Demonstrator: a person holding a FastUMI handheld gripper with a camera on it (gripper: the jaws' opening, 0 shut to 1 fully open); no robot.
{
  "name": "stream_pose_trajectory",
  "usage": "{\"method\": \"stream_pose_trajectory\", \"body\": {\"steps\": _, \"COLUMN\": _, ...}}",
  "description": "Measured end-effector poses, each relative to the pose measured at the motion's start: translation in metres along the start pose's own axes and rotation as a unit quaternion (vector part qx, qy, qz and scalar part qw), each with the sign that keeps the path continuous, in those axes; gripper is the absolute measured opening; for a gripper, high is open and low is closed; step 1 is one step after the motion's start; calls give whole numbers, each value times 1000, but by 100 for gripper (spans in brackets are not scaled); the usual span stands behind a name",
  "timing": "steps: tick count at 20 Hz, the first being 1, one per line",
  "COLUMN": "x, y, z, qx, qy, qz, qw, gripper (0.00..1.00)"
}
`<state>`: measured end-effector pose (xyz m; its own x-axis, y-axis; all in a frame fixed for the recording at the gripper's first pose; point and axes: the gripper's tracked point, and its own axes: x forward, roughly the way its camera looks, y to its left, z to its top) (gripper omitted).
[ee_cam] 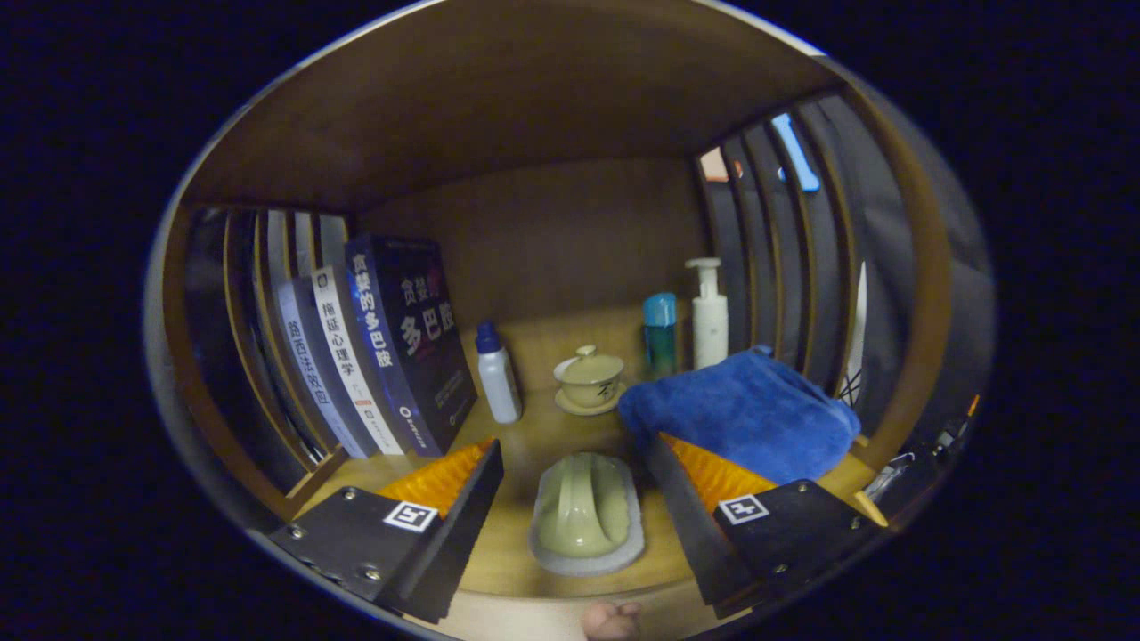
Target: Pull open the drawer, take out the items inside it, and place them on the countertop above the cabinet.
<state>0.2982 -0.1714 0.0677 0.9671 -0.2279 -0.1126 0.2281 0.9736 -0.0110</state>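
My gripper [574, 452] is open over the wooden countertop [508, 556], inside a shelf bay. Between its two fingers lies a pale green scrubber with a moulded handle on a grey-white base [585, 515]. Neither finger touches it; there is a gap on each side. A folded blue towel [744, 414] lies on the countertop just ahead of the right finger, and its near edge is hidden behind that finger. The drawer and cabinet front are outside what I see.
Several upright books [392, 343] lean at the left. Beyond the fingers stand a white bottle with a blue cap [497, 374], a lidded tea cup on a saucer [589, 378], a teal bottle [660, 334] and a white pump bottle [709, 316]. Slatted walls close both sides. A person's fingertip [611, 620] shows below.
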Motion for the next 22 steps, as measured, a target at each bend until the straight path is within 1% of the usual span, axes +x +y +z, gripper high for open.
{"method": "stream_pose_trajectory", "body": {"steps": 2, "x": -25, "y": -1, "z": 3, "qx": -12, "qy": -6, "qz": 3, "qw": 1000, "gripper": 99}}
{"method": "stream_pose_trajectory", "body": {"steps": 9, "x": -121, "y": 21, "z": 1, "qx": -43, "qy": -32, "qz": 63, "qw": 997, "gripper": 99}}
{"method": "stream_pose_trajectory", "body": {"steps": 12, "x": -163, "y": 33, "z": -22, "qx": -55, "qy": -16, "qz": 84, "qw": 995, "gripper": 99}}
{"method": "stream_pose_trajectory", "body": {"steps": 13, "x": -176, "y": 35, "z": -30, "qx": -50, "qy": -12, "qz": 83, "qw": 995, "gripper": 99}}
{"method": "stream_pose_trajectory", "body": {"steps": 16, "x": -217, "y": 47, "z": -70, "qx": -35, "qy": 23, "qz": 104, "qw": 994, "gripper": 99}}
{"method": "stream_pose_trajectory", "body": {"steps": 18, "x": -239, "y": 54, "z": -94, "qx": -44, "qy": 42, "qz": 122, "qw": 991, "gripper": 99}}
{"method": "stream_pose_trajectory", "body": {"steps": 20, "x": -256, "y": 47, "z": -105, "qx": -61, "qy": 41, "qz": 119, "qw": 990, "gripper": 99}}
{"method": "stream_pose_trajectory", "body": {"steps": 22, "x": -272, "y": 44, "z": -112, "qx": -62, "qy": 31, "qz": 116, "qw": 991, "gripper": 99}}
